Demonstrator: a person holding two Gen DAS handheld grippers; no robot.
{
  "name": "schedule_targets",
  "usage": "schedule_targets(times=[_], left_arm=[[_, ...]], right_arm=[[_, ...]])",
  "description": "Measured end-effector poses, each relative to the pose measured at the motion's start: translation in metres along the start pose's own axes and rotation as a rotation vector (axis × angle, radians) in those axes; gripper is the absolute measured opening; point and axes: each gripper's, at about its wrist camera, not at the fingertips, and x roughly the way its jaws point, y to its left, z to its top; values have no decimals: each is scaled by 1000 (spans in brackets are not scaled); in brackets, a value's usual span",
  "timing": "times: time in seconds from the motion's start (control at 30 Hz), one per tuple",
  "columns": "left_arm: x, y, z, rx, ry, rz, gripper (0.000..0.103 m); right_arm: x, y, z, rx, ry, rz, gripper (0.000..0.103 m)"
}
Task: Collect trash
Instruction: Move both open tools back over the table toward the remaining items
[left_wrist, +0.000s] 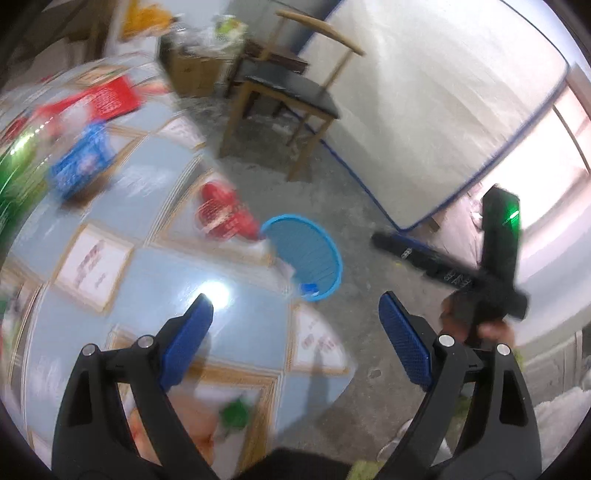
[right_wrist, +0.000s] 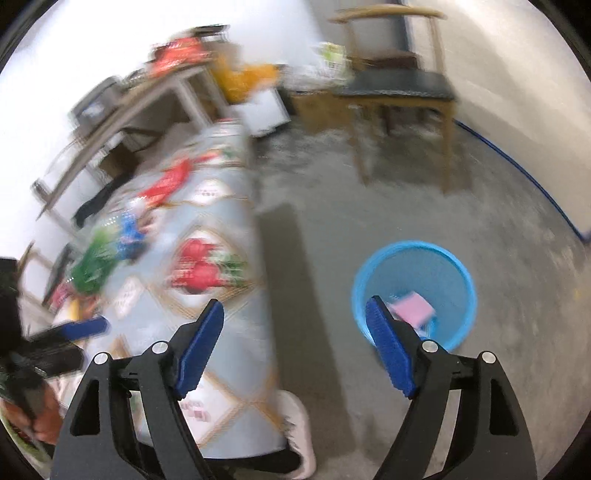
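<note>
Grippers, left (left_wrist: 291, 325) and right (right_wrist: 295, 332), both spread and empty; next, likely fetching red packet (right_wrist: 201, 266) at desk (right_wrist: 225, 332) edge for bin (right_wrist: 413, 251).

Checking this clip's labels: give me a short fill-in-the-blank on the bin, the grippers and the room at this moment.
1. The bin standing on the floor is coloured ____.
2. Inside the bin lies a flat ____-coloured item.
3. Both the left gripper and the right gripper have jaws that are ____, with nothing between them.
4. Past the bin stands a wooden ____ with a dark seat.

Missing words: blue; pink; open; chair
</note>
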Motion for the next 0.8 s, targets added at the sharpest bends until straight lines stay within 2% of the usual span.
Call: schedule_targets(times=[0.17, 0.3, 0.4, 0.5, 0.67, 0.8], left_arm=[[-39, 42, -41, -79, -61, 105, 87], [-77, 72, -71, -118, -156, 175, 87], [-89, 86, -82, -137, -200, 202, 87], [-103, 95, -91, -106, -253, 245, 87], [-123, 96, -98, -52, -331, 271, 87], [-133, 100, -103, -24, -389, 276, 87]], right_arm=[[14, 59, 6, -101, 37, 99, 78], [35, 110, 4, -158, 104, 164, 78], [48, 139, 5, -199, 129, 194, 78], [64, 162, 14, -225, 151, 192, 78], [96, 185, 42, -186, 175, 199, 78], [139, 199, 68, -106, 194, 177, 78]])
